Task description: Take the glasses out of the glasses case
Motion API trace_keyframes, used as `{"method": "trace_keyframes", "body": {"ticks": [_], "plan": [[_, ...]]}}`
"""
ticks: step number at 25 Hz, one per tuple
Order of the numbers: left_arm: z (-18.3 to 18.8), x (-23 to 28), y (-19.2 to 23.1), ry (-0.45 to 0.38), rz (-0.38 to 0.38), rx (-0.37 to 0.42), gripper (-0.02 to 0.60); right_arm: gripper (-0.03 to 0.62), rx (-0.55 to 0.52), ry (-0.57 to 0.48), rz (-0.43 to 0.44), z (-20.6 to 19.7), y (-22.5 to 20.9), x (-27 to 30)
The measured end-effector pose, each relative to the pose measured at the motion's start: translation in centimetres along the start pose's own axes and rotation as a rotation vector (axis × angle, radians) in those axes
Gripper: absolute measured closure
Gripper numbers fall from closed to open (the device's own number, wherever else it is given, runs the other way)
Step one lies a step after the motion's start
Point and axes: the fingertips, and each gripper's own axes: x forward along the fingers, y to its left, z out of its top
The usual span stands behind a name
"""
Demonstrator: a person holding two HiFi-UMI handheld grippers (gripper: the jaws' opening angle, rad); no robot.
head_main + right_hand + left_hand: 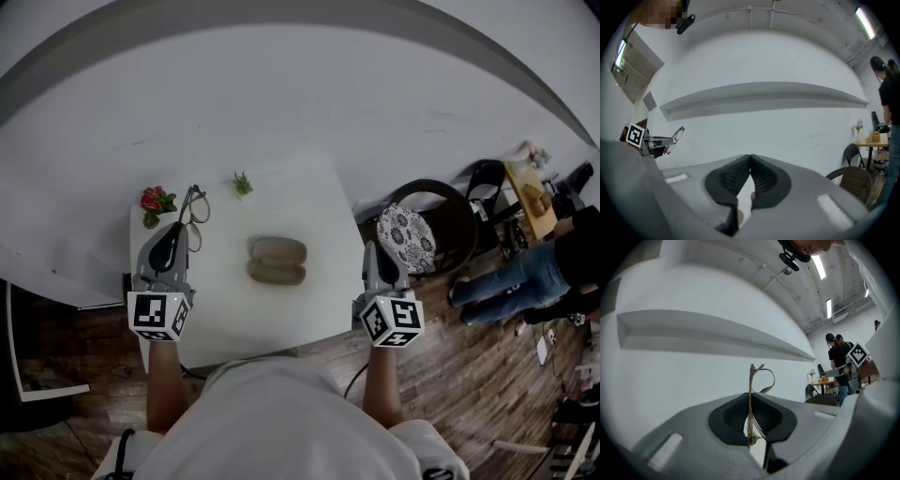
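Your left hand-held gripper [751, 427] pinches the glasses [750, 394] by the frame, keeping them clear at ten o'clock of the glasses case [277, 261] on the bench [319, 202]. Your right hand-held gripper [750, 164], closed on nothing, sits unneeded at three o'clock.

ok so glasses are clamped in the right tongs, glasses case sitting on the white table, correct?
Wrong tongs. The glasses are clamped in the left tongs, as the left gripper view shows; the right tongs are shut on nothing. The glasses case does sit on the white table.
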Motion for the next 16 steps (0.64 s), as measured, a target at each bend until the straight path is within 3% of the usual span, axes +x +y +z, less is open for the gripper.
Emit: {"method": "trace_keyframes", "body": {"ticks": [16], "plan": [[-0.1, 0.01, -0.14, -0.003, 0.002, 0.006, 0.555, 0.592, -0.017, 0.001, 0.007, -0.01, -0.25, 0.53]]}}
